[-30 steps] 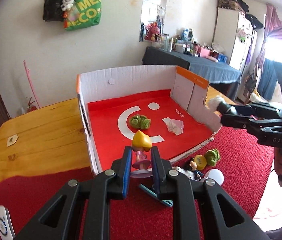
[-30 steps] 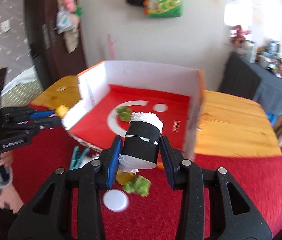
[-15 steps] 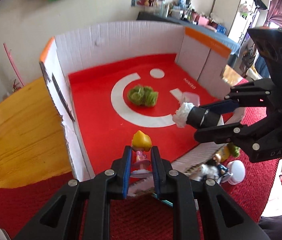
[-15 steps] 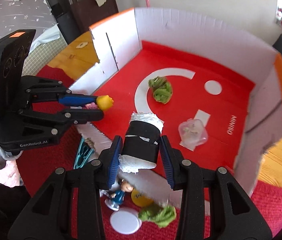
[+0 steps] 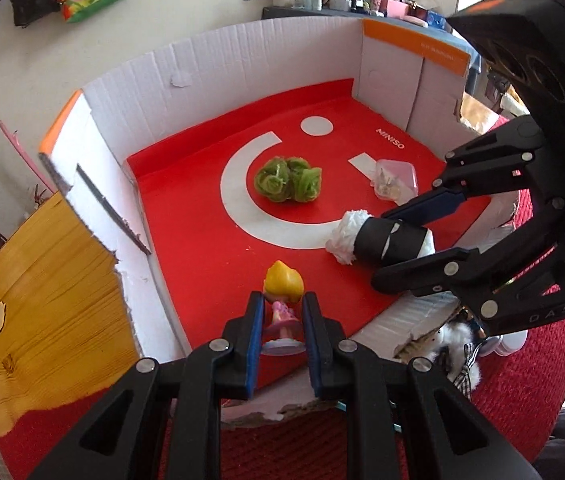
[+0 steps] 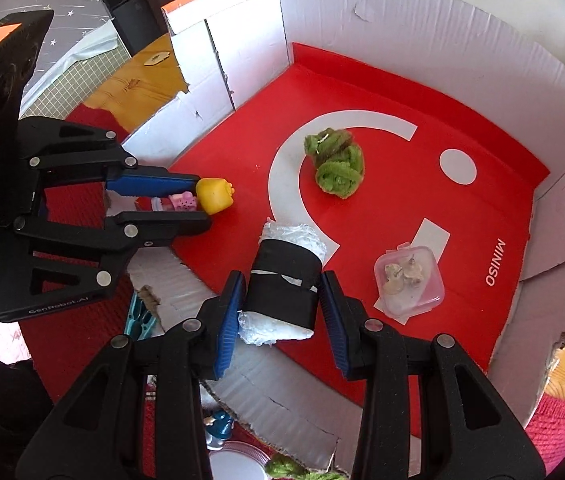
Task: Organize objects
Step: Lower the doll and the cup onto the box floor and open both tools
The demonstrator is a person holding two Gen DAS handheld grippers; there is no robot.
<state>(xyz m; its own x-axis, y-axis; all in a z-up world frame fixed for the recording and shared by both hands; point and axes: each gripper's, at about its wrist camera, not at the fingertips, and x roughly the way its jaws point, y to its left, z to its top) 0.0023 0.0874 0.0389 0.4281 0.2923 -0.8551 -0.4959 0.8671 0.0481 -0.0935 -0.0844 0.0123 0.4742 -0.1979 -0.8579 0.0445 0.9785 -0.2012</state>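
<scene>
Red-floored cardboard box (image 5: 210, 92) holds green yarn (image 5: 287, 179) and a small plastic container (image 6: 409, 281). Over its near edge, the left gripper (image 5: 282, 322) clamps a yellow-haired doll (image 5: 282, 300); the right gripper (image 6: 282, 304) clamps a black-wrapped roll (image 6: 284, 280).

"MINISO" marks the box floor (image 5: 210, 216); "GenRobot.AI" the left tongs (image 6: 198, 204).

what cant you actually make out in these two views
- Left wrist view: the toys outside the box are mostly hidden behind the right tongs.
- Right wrist view: the green yarn is cut off by the bottom edge.
- Both views: the clear container contents are too small to identify.
</scene>
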